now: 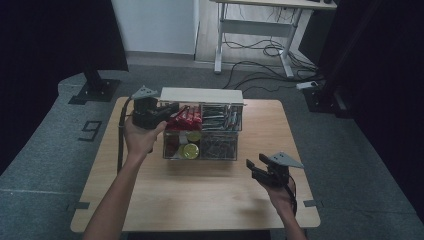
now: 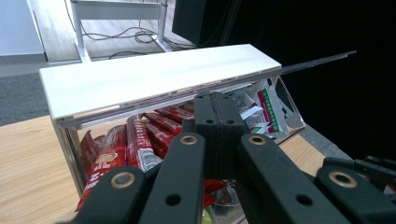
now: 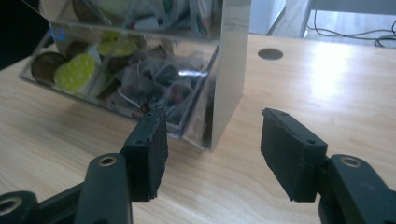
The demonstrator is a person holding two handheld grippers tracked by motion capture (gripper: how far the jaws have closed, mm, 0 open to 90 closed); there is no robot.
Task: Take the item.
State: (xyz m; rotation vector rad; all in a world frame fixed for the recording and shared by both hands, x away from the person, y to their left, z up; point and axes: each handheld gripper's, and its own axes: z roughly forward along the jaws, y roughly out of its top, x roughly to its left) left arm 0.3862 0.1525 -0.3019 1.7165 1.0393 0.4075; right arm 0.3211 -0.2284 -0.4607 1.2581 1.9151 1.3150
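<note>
clear box (image 1: 202, 131) sits mid-table (image 1: 150, 200), white lid (image 2: 154, 77) raised; red packets (image 2: 140, 144) in its upper tier, yellow-green pods (image 3: 77, 72) and dark sachets (image 3: 163, 86) in the lower; left gripper (image 1: 167, 111) jaws closed at the box's top left edge; right gripper (image 3: 212, 149) open, empty, near the box's front corner

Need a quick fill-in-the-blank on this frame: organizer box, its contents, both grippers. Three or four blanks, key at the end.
1. The left gripper has its fingers ___ at the clear organizer box.
2. The right gripper has its fingers apart, with ___ between them.
3. The packets in the box's upper left compartment are ___ in colour.
4. The box stands on a ___ table.

Missing words: shut; nothing; red; wooden
</note>
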